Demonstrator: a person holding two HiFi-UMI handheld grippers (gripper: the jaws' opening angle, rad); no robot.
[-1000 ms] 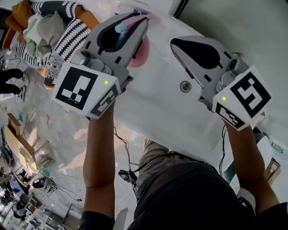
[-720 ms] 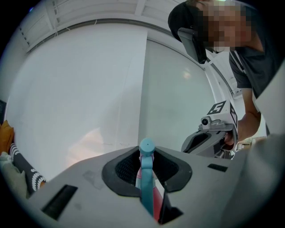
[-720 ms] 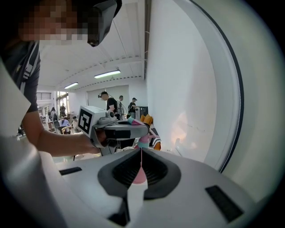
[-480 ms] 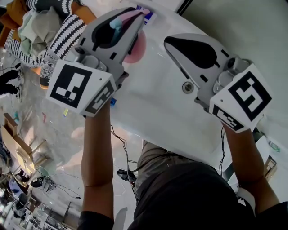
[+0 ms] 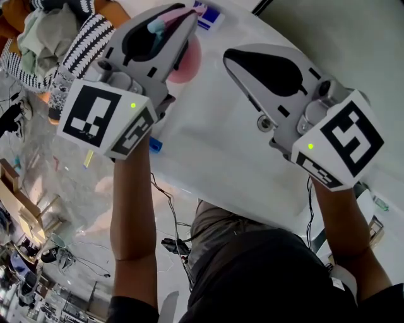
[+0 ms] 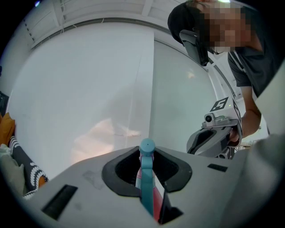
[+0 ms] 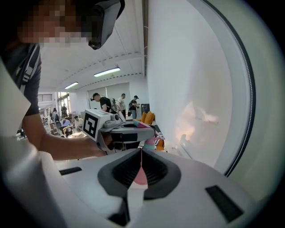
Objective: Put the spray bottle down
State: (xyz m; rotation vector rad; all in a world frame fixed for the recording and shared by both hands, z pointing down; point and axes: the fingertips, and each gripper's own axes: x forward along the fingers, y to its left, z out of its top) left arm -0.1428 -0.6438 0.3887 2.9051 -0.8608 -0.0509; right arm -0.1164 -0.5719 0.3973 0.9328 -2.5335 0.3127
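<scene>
The spray bottle (image 5: 188, 63) has a pink body and a teal head. My left gripper (image 5: 191, 17) is shut on its teal top and holds it just above the white table (image 5: 214, 151) near the far left corner. In the left gripper view the teal head of the spray bottle (image 6: 146, 178) stands pinched between the jaws of the left gripper (image 6: 147, 153). My right gripper (image 5: 229, 55) hovers just right of the bottle, shut, with nothing in it. In the right gripper view the right gripper (image 7: 141, 155) shows a thin seam, and the bottle (image 7: 149, 141) hangs beyond it under the left gripper (image 7: 127, 132).
A heap of clothes with striped fabric (image 5: 63, 44) lies left of the table. A blue and white packet (image 5: 208, 16) sits at the table's far edge, and a round grommet (image 5: 265, 123) is set in the top. Cables (image 5: 173, 243) trail on the floor.
Both grippers have drifted a little forward over the table and lower, with the bottle still held in the left one. The blue and white packet has come into view.
</scene>
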